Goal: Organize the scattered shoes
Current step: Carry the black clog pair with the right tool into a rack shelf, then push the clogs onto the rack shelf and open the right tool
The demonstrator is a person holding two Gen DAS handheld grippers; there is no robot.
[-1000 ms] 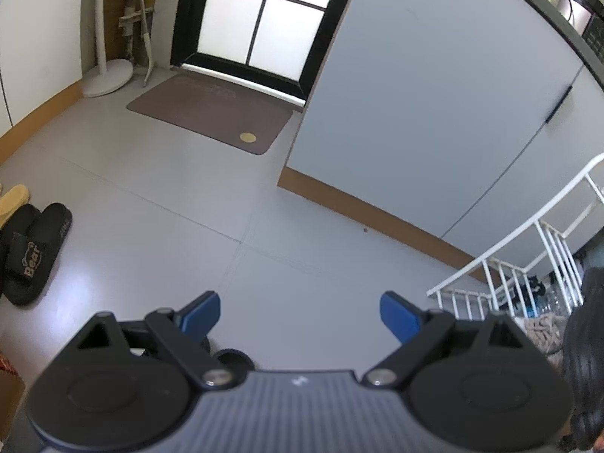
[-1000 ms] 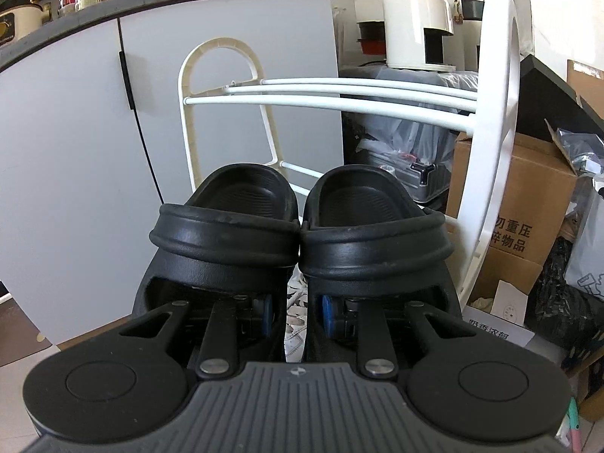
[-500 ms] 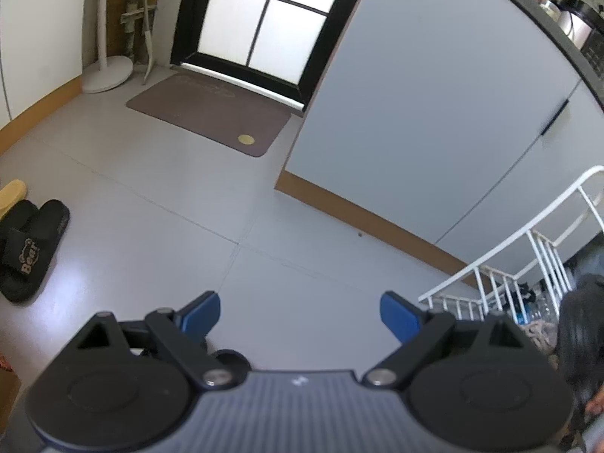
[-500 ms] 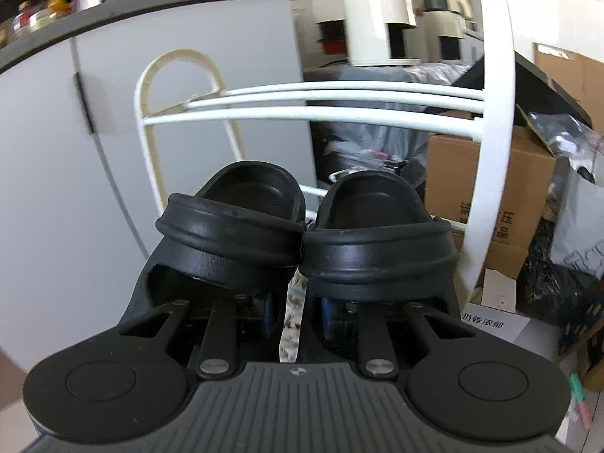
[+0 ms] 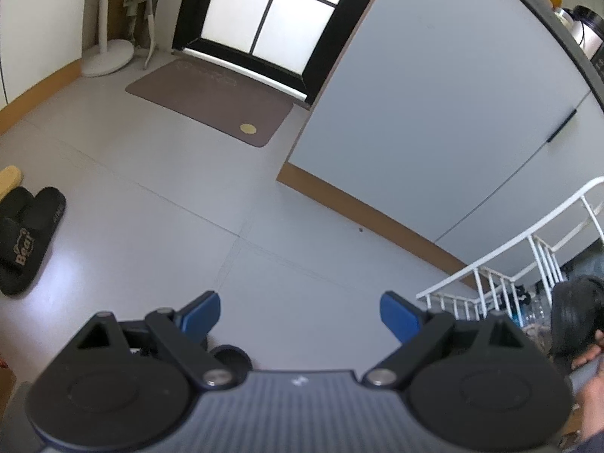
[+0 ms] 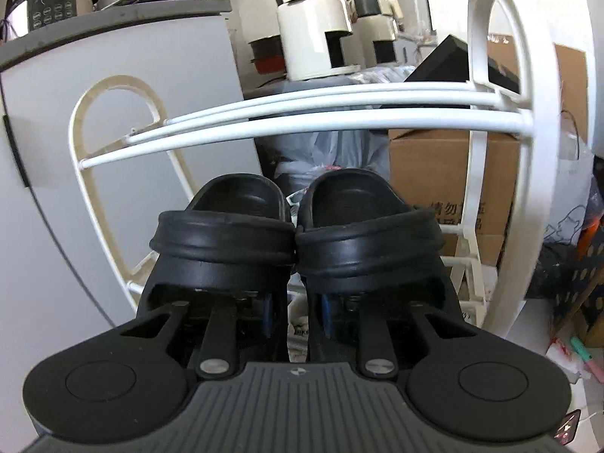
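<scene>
Nearest you, your right gripper was pinching a pair of black clogs by their adjoining inner walls, the two shoes held side by side, toes pointing away. They hung in front of the white shoe rack, below its upper rails and not yet resting on any tier. Your left gripper was spread wide and carried nothing above the bare floor. Farther off to the left, black slides lay on that floor beside a tan shoe. In my judgement one pair was nearly stowed; at least those others remained.
</scene>
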